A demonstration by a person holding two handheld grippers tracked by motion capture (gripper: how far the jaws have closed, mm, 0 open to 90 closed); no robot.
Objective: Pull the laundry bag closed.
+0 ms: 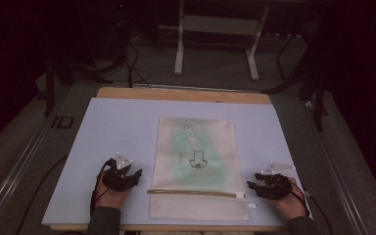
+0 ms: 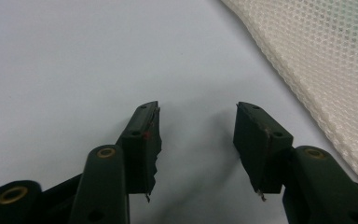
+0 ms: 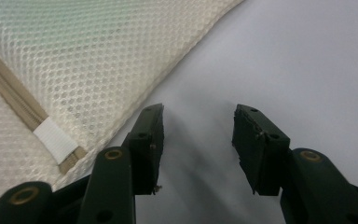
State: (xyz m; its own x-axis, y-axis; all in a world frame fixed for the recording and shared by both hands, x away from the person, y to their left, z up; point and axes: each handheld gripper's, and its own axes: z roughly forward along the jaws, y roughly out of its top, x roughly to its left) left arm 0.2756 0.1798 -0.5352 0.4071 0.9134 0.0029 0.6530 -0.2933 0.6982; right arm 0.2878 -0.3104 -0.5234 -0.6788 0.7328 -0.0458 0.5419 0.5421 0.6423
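Mesh bag [image 1: 196, 164] flat on mat [image 1: 117, 127]; left gripper [image 1: 125, 177] and right gripper [image 1: 263, 187] flank it, jaws spread, empty.

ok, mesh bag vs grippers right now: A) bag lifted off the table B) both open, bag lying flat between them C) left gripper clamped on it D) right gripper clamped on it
B: the left gripper and right gripper both have jaws apart over bare table on either side of the mesh bag, which lies flat.
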